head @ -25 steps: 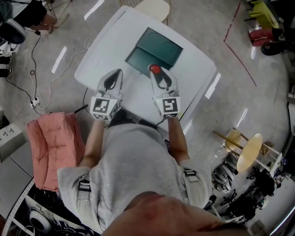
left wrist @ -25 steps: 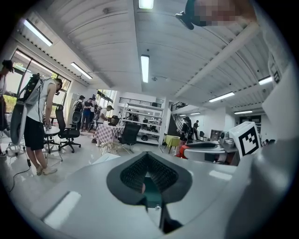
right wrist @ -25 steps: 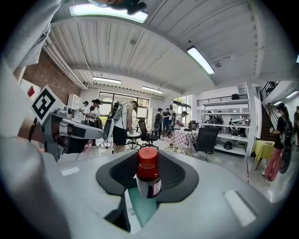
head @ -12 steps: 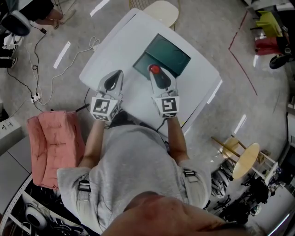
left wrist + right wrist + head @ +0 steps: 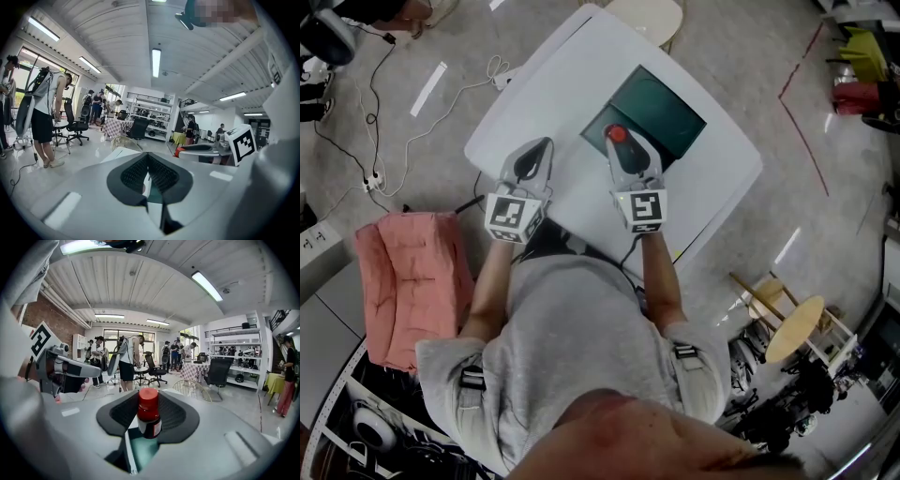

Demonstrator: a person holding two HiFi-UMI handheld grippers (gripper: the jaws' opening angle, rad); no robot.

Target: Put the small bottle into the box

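A dark green box [image 5: 661,114] lies open on the white table [image 5: 562,84]. My right gripper [image 5: 619,142] is shut on the small bottle [image 5: 616,134], a dark bottle with a red cap, held upright at the box's near left edge. In the right gripper view the bottle [image 5: 149,418] stands between the black pads [image 5: 176,416], with the box's teal inside [image 5: 140,446] below it. My left gripper [image 5: 542,150] hovers over bare table left of the box. It is shut, and in its own view the left gripper [image 5: 147,160] has nothing between its pads.
A cream chair [image 5: 649,14] stands at the table's far end. On the floor are a pink cushion [image 5: 412,286] at the left, cables [image 5: 366,141] and a round wooden stool [image 5: 795,326] at the right. People stand farther off [image 5: 126,362].
Both grippers have moved forward and a little lower over the table. The bottle stays in the right gripper at the box's near edge.
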